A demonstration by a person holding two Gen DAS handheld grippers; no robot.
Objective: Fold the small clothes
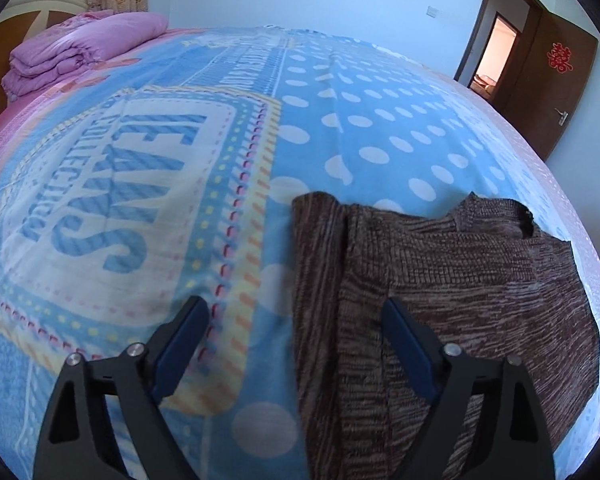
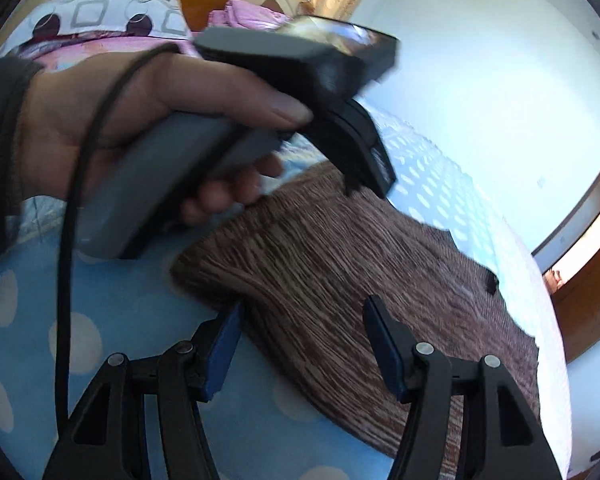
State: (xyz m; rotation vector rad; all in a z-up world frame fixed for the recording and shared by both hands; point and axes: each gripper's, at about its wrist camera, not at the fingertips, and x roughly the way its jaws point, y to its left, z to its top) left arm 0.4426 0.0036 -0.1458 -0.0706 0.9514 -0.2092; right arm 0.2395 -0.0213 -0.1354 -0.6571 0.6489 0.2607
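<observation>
We see the bed (image 1: 340,128) under a blue dotted blanket (image 1: 380,152), with the brown knit sweater (image 1: 440,280) lying flat on its near right part. A folded pink quilt (image 1: 80,52) sits at the far left corner. Our left tool (image 1: 296,312) hovers wide open over the sweater's left edge, nothing between its jaws. Our right tool (image 2: 302,310) hangs open above the sweater, gripping nothing

Brown marled knit sweater (image 1: 440,280) — flat on the blue dotted blanket (image 1: 380,120), one side folded inward, neckline away.
</observation>
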